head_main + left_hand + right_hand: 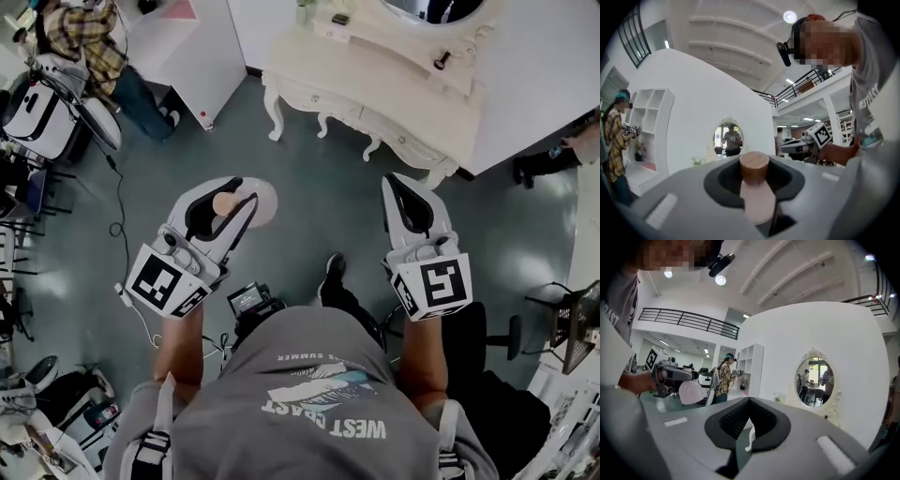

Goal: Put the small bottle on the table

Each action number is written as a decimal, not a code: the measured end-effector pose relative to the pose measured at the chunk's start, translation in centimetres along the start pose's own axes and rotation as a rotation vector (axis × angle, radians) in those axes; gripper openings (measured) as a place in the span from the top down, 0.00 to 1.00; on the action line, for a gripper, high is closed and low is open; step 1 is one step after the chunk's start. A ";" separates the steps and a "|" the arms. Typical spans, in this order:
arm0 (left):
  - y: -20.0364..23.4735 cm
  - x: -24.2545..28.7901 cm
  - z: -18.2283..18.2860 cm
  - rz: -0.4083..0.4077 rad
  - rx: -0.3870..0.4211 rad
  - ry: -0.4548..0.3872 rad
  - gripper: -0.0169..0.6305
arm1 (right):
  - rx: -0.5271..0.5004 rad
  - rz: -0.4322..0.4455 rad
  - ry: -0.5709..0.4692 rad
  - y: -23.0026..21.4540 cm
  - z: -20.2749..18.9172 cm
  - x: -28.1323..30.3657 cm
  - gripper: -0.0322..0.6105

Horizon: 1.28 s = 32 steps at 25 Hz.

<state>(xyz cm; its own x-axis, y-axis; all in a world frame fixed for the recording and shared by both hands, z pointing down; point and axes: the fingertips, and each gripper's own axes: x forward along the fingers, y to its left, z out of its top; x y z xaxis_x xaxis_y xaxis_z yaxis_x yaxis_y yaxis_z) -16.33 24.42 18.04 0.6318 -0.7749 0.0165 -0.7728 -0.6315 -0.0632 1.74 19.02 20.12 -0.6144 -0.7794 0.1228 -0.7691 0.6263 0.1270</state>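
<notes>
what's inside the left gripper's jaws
The small bottle, pink with a brown cap, held at the neck. Its body below the jaws is covered in the left gripper view; the head view shows it round.

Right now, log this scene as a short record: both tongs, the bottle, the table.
left tongs: closed on the small bottle, held out in front of the person
small bottle: pale pink body, brown cap, carried in the air above the floor
right tongs: tips together, nothing between them
table: white dressing table ahead of the person, apart from both tongs
task state: bottle not yet on the table
</notes>
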 end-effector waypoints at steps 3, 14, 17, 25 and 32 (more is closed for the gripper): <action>1.3 4.5 -0.1 0.039 -0.007 0.004 0.80 | 0.000 0.045 -0.001 -4.1 -0.2 3.1 0.95; 4.6 16.7 0.2 0.125 0.006 0.014 0.80 | 0.006 0.135 -0.013 -15.0 -1.2 9.6 0.95; 5.2 19.1 0.2 0.121 0.011 0.021 0.80 | 0.018 0.128 -0.011 -17.1 -1.6 10.3 0.95; 8.8 24.6 -0.8 0.085 0.005 0.019 0.80 | 0.027 0.074 0.017 -21.0 -2.8 12.8 0.95; 15.2 29.3 -3.2 0.026 -0.026 0.026 0.80 | 0.037 0.000 0.068 -23.3 -4.2 17.8 0.95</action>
<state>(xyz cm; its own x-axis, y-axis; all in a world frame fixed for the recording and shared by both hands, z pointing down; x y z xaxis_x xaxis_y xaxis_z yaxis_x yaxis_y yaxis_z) -9.76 -8.03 20.73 0.6104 -0.7911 0.0410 -0.7902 -0.6117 -0.0383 9.47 -9.35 23.46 -0.6018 -0.7758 0.1899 -0.7760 0.6242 0.0910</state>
